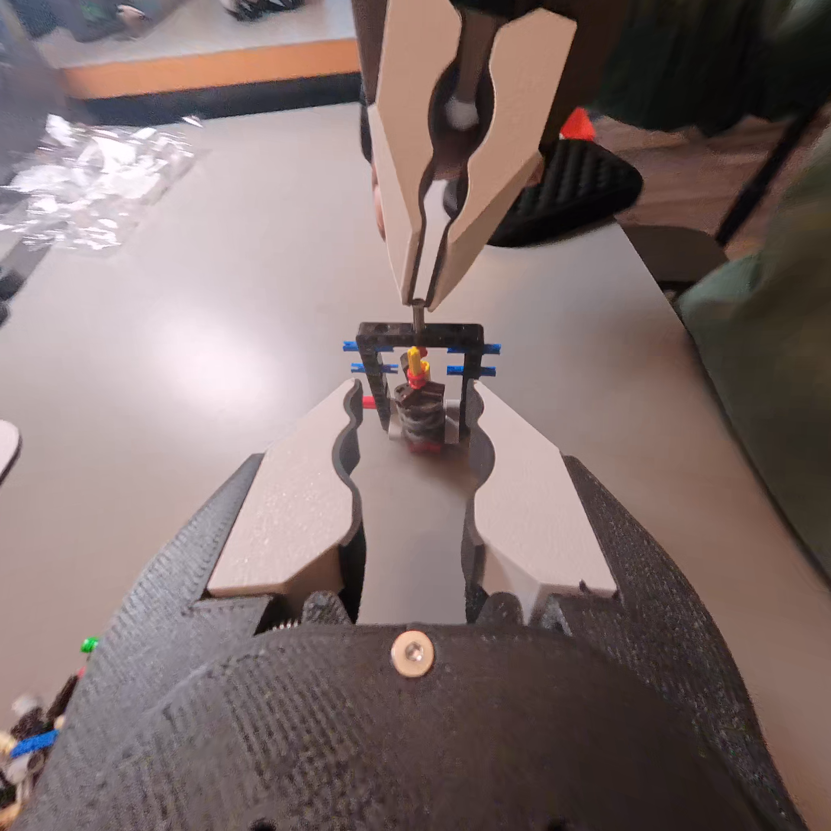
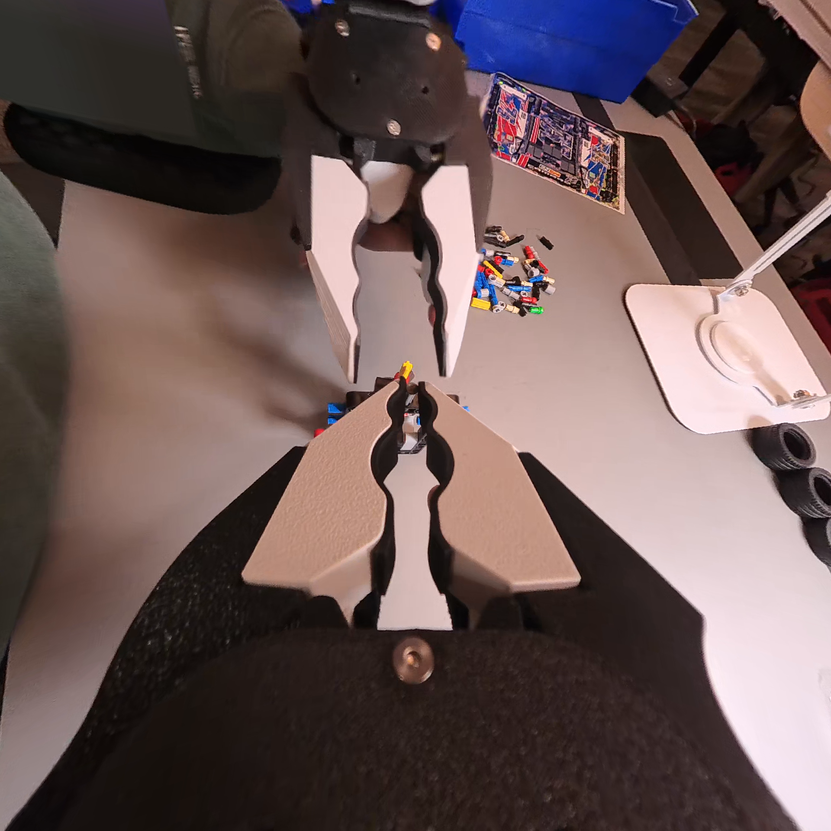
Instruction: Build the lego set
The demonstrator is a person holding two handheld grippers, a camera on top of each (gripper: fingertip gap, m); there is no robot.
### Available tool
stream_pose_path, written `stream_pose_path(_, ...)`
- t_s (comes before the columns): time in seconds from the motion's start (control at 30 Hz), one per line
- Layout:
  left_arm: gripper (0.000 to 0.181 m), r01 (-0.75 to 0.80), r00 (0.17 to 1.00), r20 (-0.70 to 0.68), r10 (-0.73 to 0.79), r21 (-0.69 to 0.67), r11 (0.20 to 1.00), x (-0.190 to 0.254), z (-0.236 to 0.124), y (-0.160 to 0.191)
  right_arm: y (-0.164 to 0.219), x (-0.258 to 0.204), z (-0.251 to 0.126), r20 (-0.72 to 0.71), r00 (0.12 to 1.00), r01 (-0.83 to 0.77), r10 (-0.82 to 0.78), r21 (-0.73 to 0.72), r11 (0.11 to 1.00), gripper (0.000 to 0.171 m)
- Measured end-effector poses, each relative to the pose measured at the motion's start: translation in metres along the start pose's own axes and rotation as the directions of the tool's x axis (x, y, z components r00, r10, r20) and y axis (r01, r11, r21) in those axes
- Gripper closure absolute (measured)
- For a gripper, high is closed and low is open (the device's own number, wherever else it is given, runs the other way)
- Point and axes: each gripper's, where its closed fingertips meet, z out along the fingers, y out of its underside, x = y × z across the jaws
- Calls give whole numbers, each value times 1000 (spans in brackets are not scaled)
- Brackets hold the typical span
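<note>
The right gripper (image 1: 418,306) pinches a dark pin (image 1: 417,320) upright, directly above the frame's (image 1: 420,330) top beam; the left gripper (image 1: 413,404), half-open, brackets the frame's base mid-table.

**Grey counter and its load**

Smooth grey counter (image 2: 584,449). At centre, a small lego assembly (image 1: 420,386). To one side, a heap of loose coloured pins (image 2: 512,279), a printed sticker sheet (image 2: 557,139), a white lamp base (image 2: 728,355), black tyres (image 2: 796,472). Opposite, crumpled clear plastic bags (image 1: 90,180).
</note>
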Motion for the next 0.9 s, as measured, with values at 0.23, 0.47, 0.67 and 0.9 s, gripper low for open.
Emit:
stream_pose_path(0.23, 146, 88, 940, 330, -88, 15, 996, -7, -1, 4, 2, 1, -3, -23, 1000, -2, 2, 10, 1000, 169)
stream_pose_path(0.47, 153, 107, 931, 347, -111, 32, 994, -5, 8, 1, 3, 1, -4, -25, 1000, -4, 4, 26, 1000, 169)
stream_pose_path(0.67, 159, 73, 945, 318, -72, 11, 997, -1, 12, 0, 4, 2, -5, -5, 1000, -3, 4, 28, 1000, 169)
stream_pose_path(0.9, 160, 30, 963, 267, -27, -8, 1000, 4, 9, 1, 3, -2, -6, 51, 999, -10, 8, 36, 999, 169)
